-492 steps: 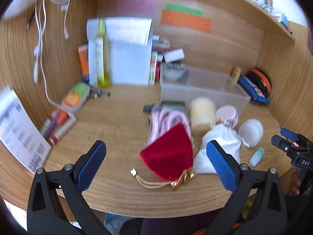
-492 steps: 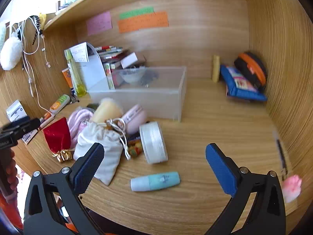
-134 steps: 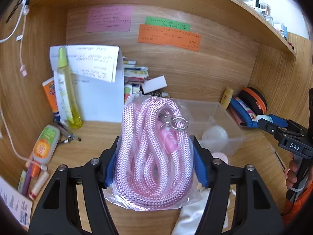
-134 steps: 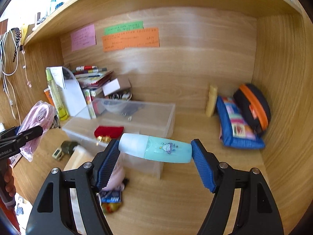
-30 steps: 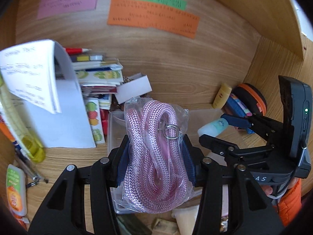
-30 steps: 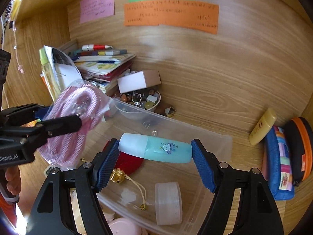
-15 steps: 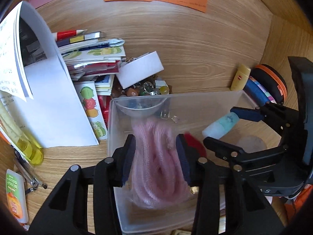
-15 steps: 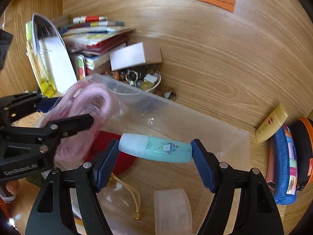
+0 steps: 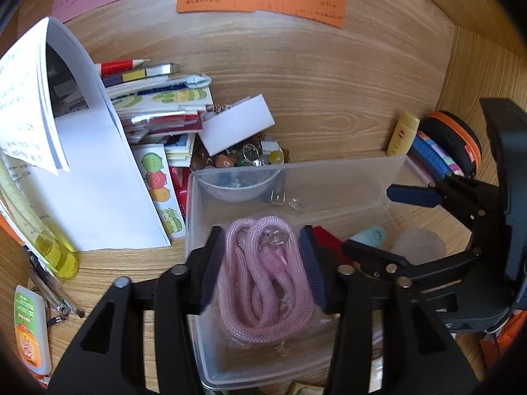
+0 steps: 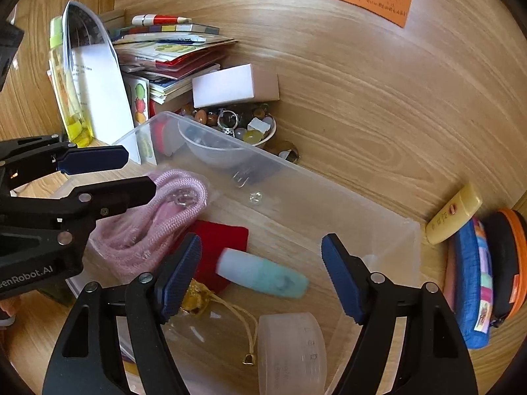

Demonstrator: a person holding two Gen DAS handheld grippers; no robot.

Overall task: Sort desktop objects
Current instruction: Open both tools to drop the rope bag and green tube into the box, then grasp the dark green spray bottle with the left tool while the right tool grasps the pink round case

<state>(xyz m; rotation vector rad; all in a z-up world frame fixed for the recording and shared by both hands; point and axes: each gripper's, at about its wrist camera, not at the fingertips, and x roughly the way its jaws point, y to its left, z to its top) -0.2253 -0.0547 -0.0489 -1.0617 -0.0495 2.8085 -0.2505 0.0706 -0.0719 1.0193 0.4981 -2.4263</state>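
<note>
A clear plastic box (image 9: 329,177) (image 10: 329,194) stands on the wooden desk. A bagged pink rope (image 9: 263,279) (image 10: 178,204) lies in its left end. My left gripper (image 9: 261,230) (image 10: 140,171) hangs over the rope, its jaws opening and its pads beside the bag, not squeezing it. My right gripper (image 10: 262,240) (image 9: 367,219) is over the box with its jaws opening. A blurred teal tube (image 10: 263,275) (image 9: 370,235) sits loose between its fingers, clear of both pads. A red pouch (image 10: 224,240) and a white round container (image 10: 291,352) are also in the box.
Behind the box are a bowl of trinkets (image 10: 230,125), a white card box (image 10: 230,85), stacked booklets (image 9: 158,98) and white papers (image 9: 82,164). A yellow bottle (image 9: 56,253) stands left. A yellow tube (image 10: 454,214), blue pouch (image 10: 471,283) and orange-rimmed case (image 10: 507,263) lie right.
The pink rope went down into the box and the left jaws widened off it. The right jaws widened and the teal tube dropped out of them into the box.
</note>
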